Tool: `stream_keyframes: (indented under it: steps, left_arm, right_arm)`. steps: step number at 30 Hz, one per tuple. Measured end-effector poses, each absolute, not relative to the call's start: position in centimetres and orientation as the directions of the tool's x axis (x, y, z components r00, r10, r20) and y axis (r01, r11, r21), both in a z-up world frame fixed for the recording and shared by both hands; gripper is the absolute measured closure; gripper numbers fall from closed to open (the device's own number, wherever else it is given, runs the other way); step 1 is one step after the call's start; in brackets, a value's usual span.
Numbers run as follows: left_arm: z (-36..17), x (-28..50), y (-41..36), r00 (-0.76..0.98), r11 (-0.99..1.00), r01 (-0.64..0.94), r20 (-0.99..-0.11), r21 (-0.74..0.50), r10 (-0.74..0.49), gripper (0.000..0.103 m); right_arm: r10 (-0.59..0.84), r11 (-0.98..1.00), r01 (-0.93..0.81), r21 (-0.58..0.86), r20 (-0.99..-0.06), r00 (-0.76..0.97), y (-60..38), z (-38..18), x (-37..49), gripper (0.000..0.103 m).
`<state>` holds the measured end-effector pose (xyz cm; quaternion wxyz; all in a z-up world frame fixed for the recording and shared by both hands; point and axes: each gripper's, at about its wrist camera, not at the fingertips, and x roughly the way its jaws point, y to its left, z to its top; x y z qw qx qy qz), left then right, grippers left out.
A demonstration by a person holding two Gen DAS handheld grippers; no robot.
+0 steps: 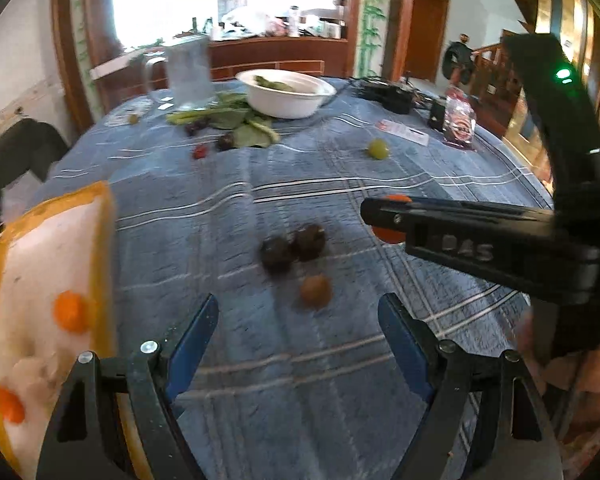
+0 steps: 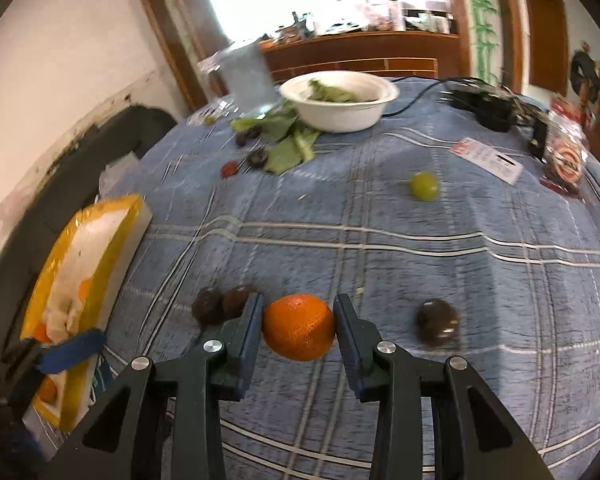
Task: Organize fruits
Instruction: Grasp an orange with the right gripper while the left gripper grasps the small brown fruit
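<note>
Now we see our right tool closed on the orange, just over the bench, our left tool wide open, holding nothing, three dark fruits just ahead of it.

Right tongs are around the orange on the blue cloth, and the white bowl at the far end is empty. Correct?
Not quite. The bowl isn't empty: green leaves lie inside it, as the right wrist view shows. The rest stands: the right tongs bracket the orange on the blue cloth, and the bowl sits at the far end.
</note>
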<state>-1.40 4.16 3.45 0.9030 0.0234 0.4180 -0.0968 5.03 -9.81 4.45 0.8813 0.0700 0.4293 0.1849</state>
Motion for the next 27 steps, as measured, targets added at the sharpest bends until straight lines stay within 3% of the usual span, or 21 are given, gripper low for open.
stream_keyframes:
  steps: [2,4,6,7,11,12,27]
  left_arm:
    - [3.0,-0.6,3.8,0.620,0.975,0.214,-0.763,-0.062,-0.185,0.023]
    - [2.6,-0.2,3.4,0.616,0.971,0.228,-0.763,-0.065,-0.196,0.036]
    - [2.1,0.2,2.9,0.602,0.969,0.240,-0.776,-0.052,-0.191,0.063]
    - [1.6,0.5,2.5,0.590,0.968,0.246,-0.786,-0.038,-0.181,0.069]
    - [0.6,0.7,2.2,0.595,0.969,0.247,-0.791,0.007,-0.146,0.076]
    - [0.6,0.6,2.2,0.600,0.969,0.245,-0.788,0.015,-0.139,0.083]
    - [6.9,-6.2,9.1,0.713,0.994,0.101,-0.695,-0.035,-0.097,0.083]
  right_arm:
    - [0.384,0.923,-0.246,0.294,-0.730,0.565,-10.6,4.4,5.3,0.065]
    - [0.383,0.924,-0.230,0.306,-0.733,0.562,-11.1,4.3,5.6,0.065]
    - [0.384,0.923,-0.219,0.316,-0.734,0.559,-11.3,4.1,5.8,0.065]
    - [0.385,0.923,-0.217,0.318,-0.735,0.558,-11.4,4.1,5.9,0.065]
    - [0.381,0.925,-0.215,0.315,-0.741,0.553,-11.4,3.9,6.0,0.065]
    - [0.380,0.925,-0.215,0.313,-0.741,0.553,-11.3,3.9,5.9,0.065]
    - [0.432,0.902,-0.288,0.322,-0.677,0.596,-10.1,5.5,4.3,0.064]
